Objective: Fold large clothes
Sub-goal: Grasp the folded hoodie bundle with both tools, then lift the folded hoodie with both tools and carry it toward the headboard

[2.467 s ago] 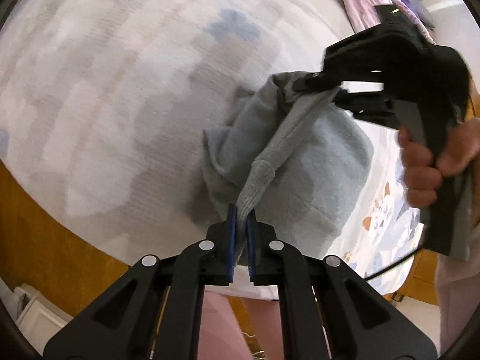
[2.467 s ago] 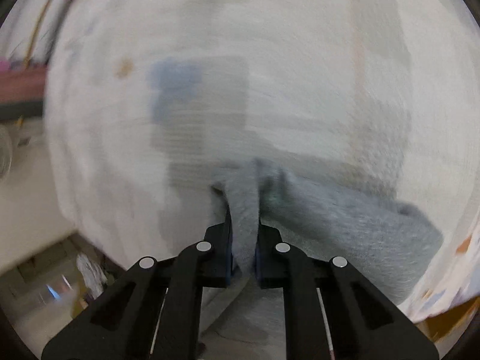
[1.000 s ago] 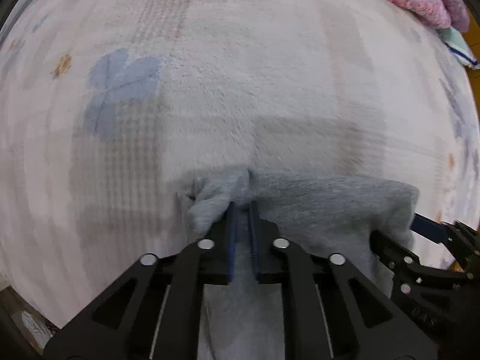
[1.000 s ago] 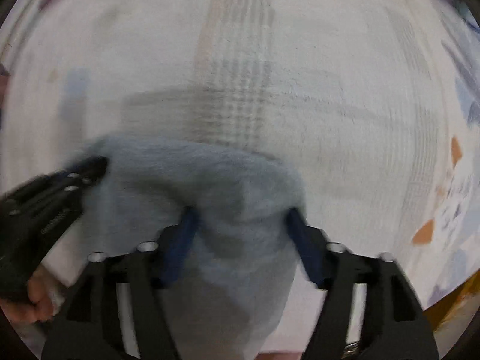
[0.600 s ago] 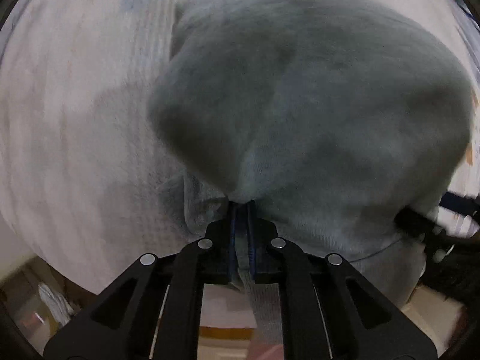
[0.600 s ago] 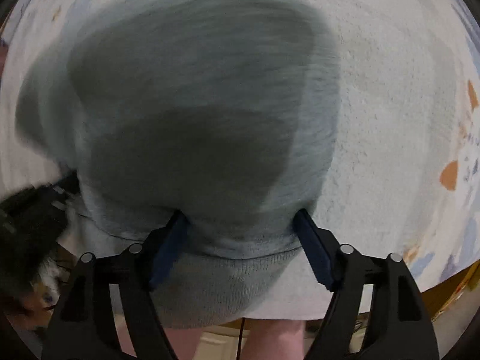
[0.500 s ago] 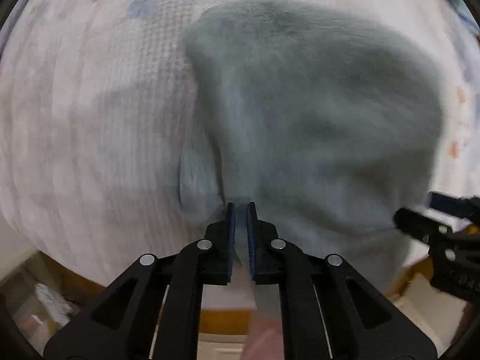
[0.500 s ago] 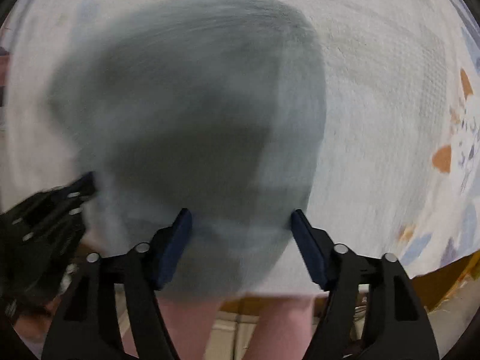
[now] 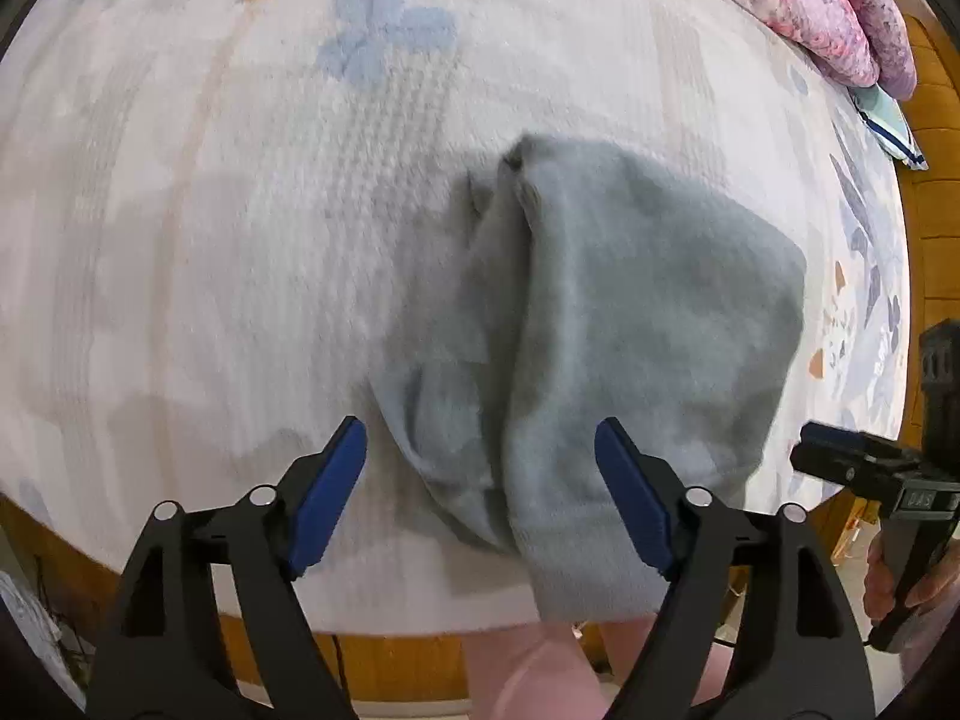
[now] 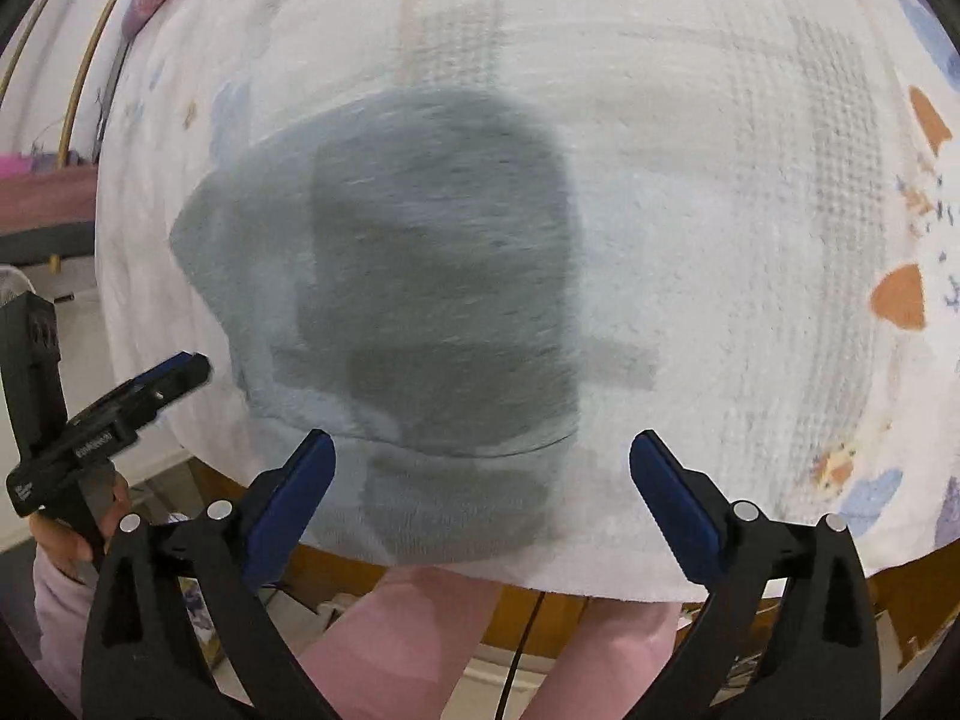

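A grey garment (image 9: 606, 330) lies folded in a rough block on the pale patterned bedspread (image 9: 240, 210), its ribbed hem hanging over the bed's near edge. It also shows in the right wrist view (image 10: 420, 276), blurred. My left gripper (image 9: 480, 492) is open and empty, its blue pads (image 9: 327, 492) either side of the hem just above it. My right gripper (image 10: 480, 498) is open and empty, over the garment's near edge. The right gripper shows at the right of the left wrist view (image 9: 870, 468); the left gripper shows at the left of the right wrist view (image 10: 138, 396).
A pink quilt (image 9: 810, 6) and a striped item (image 9: 888, 120) lie at the bed's far right. The wooden bed frame (image 9: 390, 666) runs along the near edge. The person's pink-clad legs (image 10: 408, 642) stand against it.
Both grippers carried the garment up, swung it down flat on the bed. The right gripper opened about a second ago, the left just now. Both have drawn back.
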A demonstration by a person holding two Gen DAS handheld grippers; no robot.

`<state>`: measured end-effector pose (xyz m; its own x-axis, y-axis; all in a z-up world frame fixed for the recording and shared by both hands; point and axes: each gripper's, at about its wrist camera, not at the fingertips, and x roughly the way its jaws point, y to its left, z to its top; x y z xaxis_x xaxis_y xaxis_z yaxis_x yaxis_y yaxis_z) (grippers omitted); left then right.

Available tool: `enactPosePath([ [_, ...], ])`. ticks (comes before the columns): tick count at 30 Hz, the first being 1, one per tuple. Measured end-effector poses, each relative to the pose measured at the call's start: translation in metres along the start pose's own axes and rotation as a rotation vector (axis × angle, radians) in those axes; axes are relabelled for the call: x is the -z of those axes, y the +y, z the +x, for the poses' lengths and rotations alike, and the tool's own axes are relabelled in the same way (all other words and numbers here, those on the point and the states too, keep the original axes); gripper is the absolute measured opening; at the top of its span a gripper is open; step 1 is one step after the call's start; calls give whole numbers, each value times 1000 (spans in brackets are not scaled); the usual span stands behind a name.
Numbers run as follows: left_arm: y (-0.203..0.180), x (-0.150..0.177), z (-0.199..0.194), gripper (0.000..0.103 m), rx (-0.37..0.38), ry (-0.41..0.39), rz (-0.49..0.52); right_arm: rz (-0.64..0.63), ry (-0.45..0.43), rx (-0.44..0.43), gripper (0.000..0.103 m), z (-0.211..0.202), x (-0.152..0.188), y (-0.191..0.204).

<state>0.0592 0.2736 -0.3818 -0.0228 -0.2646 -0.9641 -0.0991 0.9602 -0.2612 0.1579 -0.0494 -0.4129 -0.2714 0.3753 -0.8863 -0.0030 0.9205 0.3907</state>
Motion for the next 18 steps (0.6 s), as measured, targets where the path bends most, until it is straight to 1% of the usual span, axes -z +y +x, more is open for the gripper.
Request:
enactPosePath([
  [1,3,-6,3,80,23,2,9,-14,4,-7,95,3,1,-1],
  [2,4,-22,12,81,41,9,12,-46,-12,-21,95,2,-3,-3],
  [4,8,-28,23,83,65,27,19,-84,-50,-55,95,1,-17,0],
  [5,9,-35,27,83,89,24,38,-98,-63,-80,95,-1,-21,-1],
  [6,10,-43,31,83,125,13,58,-111,-79,-100,95,1,-19,-5],
  [7,10,-50,39,84,162,7,71,-121,-95,-114,95,3,-24,-7],
  [9,11,-52,58,87,212,15,89,-128,-114,-185,95,18,-30,-14],
  [10,12,-51,70,90,233,17,101,-124,-121,-215,95,29,-17,-18],
  [11,14,-51,79,92,269,14,110,-120,-128,-267,95,37,-25,-25],
  [12,17,-49,87,93,311,4,114,-124,-132,-324,95,43,-28,-31],
  [14,31,-42,90,97,442,-19,84,-128,-146,-427,97,60,-29,-36],
  [15,35,-40,92,97,501,-21,75,-128,-174,-461,97,62,-29,-37],
  [16,41,-37,94,97,587,0,66,-99,-199,-482,98,62,-26,-38],
  [17,43,-33,99,97,665,38,49,-73,-197,-493,98,67,-23,-33],
  [18,41,-26,103,97,727,74,33,-46,-152,-533,98,74,-21,-27],
])
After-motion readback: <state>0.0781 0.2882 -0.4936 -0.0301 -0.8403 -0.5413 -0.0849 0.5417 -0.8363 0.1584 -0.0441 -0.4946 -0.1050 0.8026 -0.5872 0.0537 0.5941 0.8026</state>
